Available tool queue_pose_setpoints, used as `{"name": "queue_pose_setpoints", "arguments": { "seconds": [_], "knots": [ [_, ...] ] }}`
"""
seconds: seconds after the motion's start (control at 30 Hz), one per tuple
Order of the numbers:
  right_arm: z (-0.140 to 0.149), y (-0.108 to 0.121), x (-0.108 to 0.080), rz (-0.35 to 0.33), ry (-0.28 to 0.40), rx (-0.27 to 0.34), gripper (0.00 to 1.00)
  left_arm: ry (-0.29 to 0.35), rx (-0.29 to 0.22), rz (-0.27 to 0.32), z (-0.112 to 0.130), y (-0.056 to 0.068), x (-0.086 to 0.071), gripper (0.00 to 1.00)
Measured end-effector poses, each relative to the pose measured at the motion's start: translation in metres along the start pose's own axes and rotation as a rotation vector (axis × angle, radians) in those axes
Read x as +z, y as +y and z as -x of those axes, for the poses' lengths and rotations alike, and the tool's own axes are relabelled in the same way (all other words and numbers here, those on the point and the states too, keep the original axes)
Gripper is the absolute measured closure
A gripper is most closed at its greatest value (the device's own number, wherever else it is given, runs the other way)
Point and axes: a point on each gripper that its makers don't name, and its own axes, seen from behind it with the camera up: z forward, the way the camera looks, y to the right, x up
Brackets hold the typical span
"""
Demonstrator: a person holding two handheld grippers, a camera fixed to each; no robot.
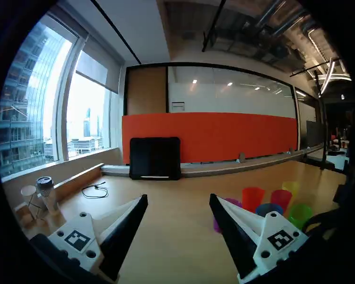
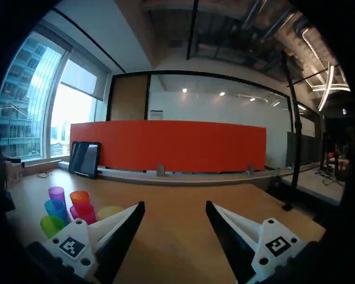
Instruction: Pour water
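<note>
Fig.: L hand-held gripper & R hand-held gripper flanked plastic cups on counter, both spread, empty; cups prob. light, thin-walled: grip mid-wall.

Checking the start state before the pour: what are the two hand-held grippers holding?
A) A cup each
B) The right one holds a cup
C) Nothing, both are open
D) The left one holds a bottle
C: the left hand-held gripper and right hand-held gripper stand open over bare table, and the cups sit apart to the side.
</note>
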Motion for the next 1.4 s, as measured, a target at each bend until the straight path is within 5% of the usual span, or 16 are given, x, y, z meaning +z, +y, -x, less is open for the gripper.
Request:
{"name": "queue_pose_setpoints", "arguments": {
  "seconds": [0.6,0.9,1.1,1.4],
  "knots": [
    [-0.109,-0.004,0.021,-0.094,-0.054,0.055,0.00,0.043,0.008,0.026,-0.129,-0.004,0.020,0.03],
    [-0.162,-0.004,0.024,-0.103,-0.007,0.023,0.00,0.036,-0.026,0.102,-0.176,0.008,0.029,0.03],
    [-0.164,-0.006,0.024,-0.131,-0.015,0.039,0.00,0.036,-0.017,0.140,-0.185,0.015,0.033,0.03],
    [-0.168,-0.031,0.018,-0.262,-0.037,0.032,0.00,0.035,-0.006,0.234,-0.186,0.031,0.036,0.03]
  ]
}}
